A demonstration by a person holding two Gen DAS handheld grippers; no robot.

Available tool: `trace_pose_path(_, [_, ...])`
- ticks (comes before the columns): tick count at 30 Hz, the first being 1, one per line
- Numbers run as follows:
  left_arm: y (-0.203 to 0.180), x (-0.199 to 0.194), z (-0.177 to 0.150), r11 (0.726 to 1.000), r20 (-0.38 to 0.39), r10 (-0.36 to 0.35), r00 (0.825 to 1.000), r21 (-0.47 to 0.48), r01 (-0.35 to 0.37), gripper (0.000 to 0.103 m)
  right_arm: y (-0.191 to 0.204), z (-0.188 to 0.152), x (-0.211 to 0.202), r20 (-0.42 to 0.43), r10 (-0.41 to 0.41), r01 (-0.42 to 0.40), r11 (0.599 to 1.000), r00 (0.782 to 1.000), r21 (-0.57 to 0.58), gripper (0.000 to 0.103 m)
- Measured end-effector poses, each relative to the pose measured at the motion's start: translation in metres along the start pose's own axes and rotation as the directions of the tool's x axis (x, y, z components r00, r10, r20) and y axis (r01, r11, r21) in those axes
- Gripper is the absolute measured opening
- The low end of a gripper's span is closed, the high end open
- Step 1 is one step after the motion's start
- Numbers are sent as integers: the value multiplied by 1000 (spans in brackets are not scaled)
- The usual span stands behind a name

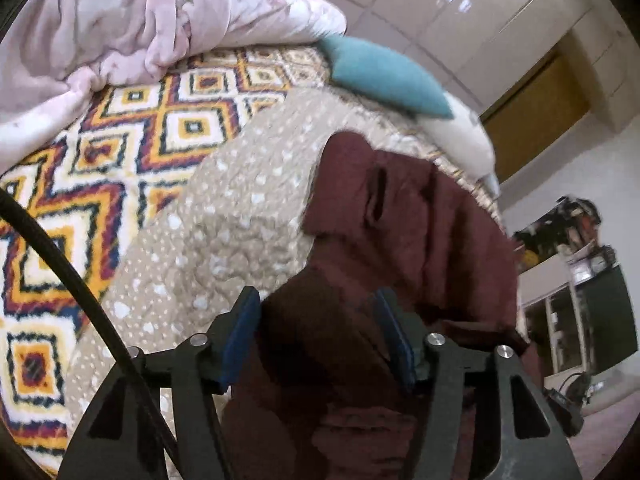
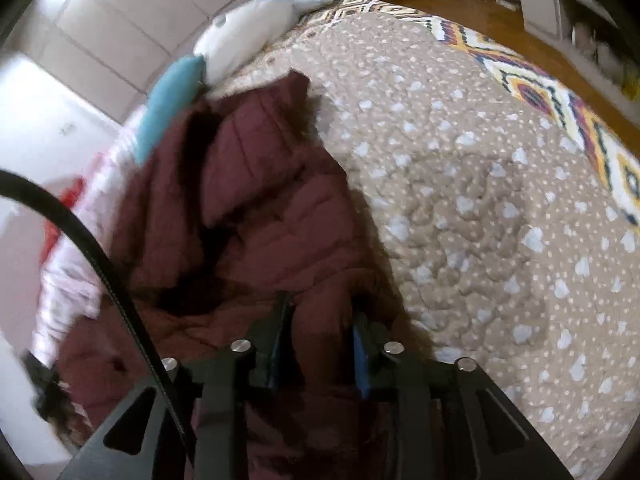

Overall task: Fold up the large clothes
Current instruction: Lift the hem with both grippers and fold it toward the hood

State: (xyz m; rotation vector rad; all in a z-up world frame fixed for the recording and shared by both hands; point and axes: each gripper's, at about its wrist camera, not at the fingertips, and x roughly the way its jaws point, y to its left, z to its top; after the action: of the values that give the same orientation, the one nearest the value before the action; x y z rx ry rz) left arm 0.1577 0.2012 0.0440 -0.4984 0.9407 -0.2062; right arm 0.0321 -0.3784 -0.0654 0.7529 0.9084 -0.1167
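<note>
A dark maroon quilted jacket (image 1: 400, 216) lies crumpled on a beige quilt with white spots (image 1: 240, 220). In the left wrist view my left gripper (image 1: 316, 296) stands open just over the jacket's near end. Maroon fabric sits between its blue pads (image 1: 240, 332), which stand wide apart. The right wrist view shows the same jacket (image 2: 248, 184) at the left of the quilt (image 2: 460, 200). My right gripper (image 2: 322, 306) is over the jacket's near edge. A ridge of fabric rises between its narrower jaws, and the pads (image 2: 360, 356) do not visibly pinch it.
A patterned yellow, red and navy blanket (image 1: 120, 128) lies under the quilt. A pink duvet (image 1: 140, 20) is heaped at the far left. A teal cushion (image 1: 380, 72) and a white pillow (image 1: 460, 136) lie beyond the jacket. Shelving (image 1: 580, 280) stands at the right.
</note>
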Motion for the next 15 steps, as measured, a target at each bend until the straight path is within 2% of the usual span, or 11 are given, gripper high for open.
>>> trace_pose_path(2, [0, -12, 1, 1000, 20, -7, 1000, 20, 7, 60, -5, 7, -15, 76, 49, -55, 995, 996, 77, 69])
trace_pose_path(3, [1, -15, 1, 1000, 26, -6, 1000, 29, 5, 60, -10, 10, -23, 112, 59, -71, 992, 992, 103, 71])
trace_pose_path(5, [2, -21, -3, 999, 33, 9, 999, 51, -10, 61, -16, 16, -31, 129, 91, -109, 984, 987, 141, 72])
trace_pose_path(8, [8, -28, -13, 997, 25, 6, 1000, 80, -8, 61, -14, 18, -42, 148, 105, -123, 986, 983, 114, 72])
trace_pose_path(10, [13, -30, -22, 995, 19, 5, 1000, 100, -6, 64, -4, 13, -54, 156, 87, -89, 996, 984, 12, 75])
trace_pose_path(12, [20, -27, -31, 993, 6, 21, 1000, 118, -22, 68, 5, 6, -58, 156, 34, -21, 996, 987, -83, 79])
trace_pose_path(15, [35, -10, -42, 993, -65, 28, 997, 115, -20, 68, 15, -1, -51, 155, -60, 90, 977, 986, -196, 79])
